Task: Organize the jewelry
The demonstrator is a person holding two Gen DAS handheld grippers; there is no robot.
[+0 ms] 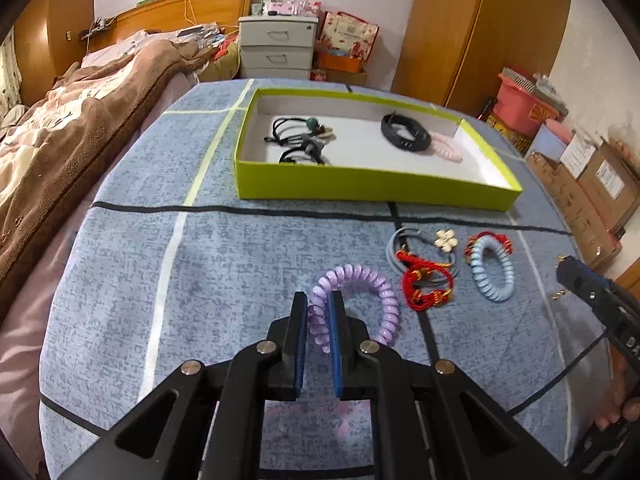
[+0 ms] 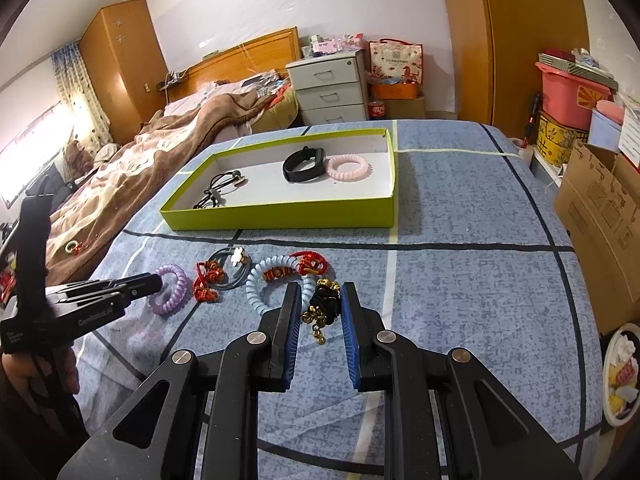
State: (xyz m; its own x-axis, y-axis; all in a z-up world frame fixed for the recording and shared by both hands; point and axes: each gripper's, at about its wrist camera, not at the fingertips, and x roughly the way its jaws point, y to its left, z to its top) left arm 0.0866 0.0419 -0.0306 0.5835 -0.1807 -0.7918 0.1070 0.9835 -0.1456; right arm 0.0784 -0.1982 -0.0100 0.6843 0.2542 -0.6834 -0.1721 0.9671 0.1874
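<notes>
A green shallow box [image 1: 372,190] [image 2: 280,216] on the blue bedspread holds black hair ties [image 1: 296,140], a black band [image 1: 404,132] [image 2: 304,164] and a pink coil tie [image 1: 446,148] [image 2: 347,167]. My left gripper [image 1: 318,304] [image 2: 158,284] is shut on a purple coil tie [image 1: 372,284] [image 2: 170,288]. My right gripper [image 2: 320,300] [image 1: 564,268] straddles a black and gold bracelet [image 2: 322,308] with its jaws apart. Red cord bracelets [image 1: 424,292] [image 2: 208,280], a grey tie with a white flower [image 1: 442,240] [image 2: 236,258] and a light blue coil tie [image 1: 492,272] [image 2: 260,284] lie close by.
A brown blanket [image 1: 80,120] [image 2: 160,160] covers the bed on the left. Grey drawers [image 1: 276,48] [image 2: 332,88] stand behind the box. Cardboard boxes [image 1: 588,200] [image 2: 600,216] and a pink bin [image 2: 572,92] are at the right. A plate [image 2: 620,376] sits at the lower right.
</notes>
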